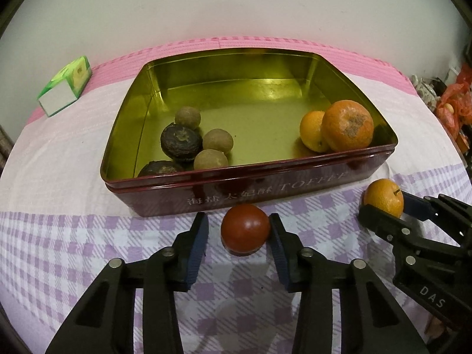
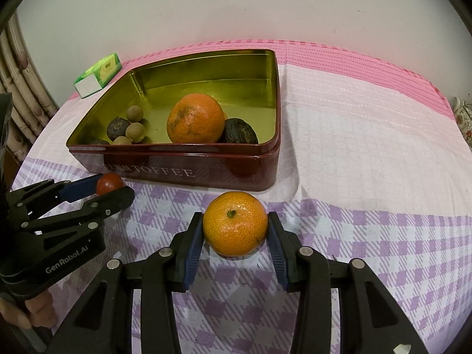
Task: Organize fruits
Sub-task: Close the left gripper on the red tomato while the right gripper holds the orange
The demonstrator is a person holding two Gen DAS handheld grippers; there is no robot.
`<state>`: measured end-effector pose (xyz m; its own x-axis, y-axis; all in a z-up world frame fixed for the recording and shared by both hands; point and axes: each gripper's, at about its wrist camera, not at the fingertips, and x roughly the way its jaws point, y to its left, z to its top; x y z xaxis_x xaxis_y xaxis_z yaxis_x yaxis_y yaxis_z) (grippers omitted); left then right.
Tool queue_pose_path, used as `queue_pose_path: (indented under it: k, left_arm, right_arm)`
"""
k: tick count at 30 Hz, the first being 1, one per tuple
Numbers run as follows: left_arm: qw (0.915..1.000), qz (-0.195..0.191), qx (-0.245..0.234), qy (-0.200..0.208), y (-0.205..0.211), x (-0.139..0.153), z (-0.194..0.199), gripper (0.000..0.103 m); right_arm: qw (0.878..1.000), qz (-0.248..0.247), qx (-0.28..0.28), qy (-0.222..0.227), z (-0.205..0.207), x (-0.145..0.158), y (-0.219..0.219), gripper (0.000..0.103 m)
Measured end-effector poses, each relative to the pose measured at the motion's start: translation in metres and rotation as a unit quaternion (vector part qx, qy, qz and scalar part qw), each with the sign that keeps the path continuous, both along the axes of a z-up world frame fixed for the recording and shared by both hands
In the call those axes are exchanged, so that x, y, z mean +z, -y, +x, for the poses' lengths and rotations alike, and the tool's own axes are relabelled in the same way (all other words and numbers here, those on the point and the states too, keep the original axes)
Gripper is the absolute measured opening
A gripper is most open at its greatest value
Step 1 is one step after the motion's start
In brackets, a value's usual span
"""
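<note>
The left gripper [image 1: 239, 233] straddles a red tomato [image 1: 245, 229] on the checked cloth [image 1: 88, 236]; its right pad touches the fruit, its left stands clear, so nothing is clamped. The right gripper [image 2: 235, 230] squeezes a small orange [image 2: 235, 223] between both pads. Just beyond both stands the toffee tin [image 1: 265, 188], holding oranges and dark fruits.
</note>
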<state>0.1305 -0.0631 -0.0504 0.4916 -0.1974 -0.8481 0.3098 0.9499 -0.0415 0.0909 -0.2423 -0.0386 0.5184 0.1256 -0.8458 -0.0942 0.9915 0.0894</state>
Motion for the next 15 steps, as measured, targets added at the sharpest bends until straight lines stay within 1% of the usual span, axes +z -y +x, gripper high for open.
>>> queue_pose_path:
  k: [7, 15]
  left_arm:
    - [1.0000, -0.003, -0.006, 0.000, -0.0013, 0.0009, -0.0026, 0.033]
    - [1.0000, -0.005, -0.006, 0.000, -0.0015, 0.0013, -0.0035, 0.032]
  right_arm:
    - [1.000, 0.000, 0.000, 0.000, 0.0000, -0.0004, 0.0002, 0.039]
    - [1.000, 0.000, 0.000, 0.000, -0.0002, -0.0008, 0.0003, 0.039]
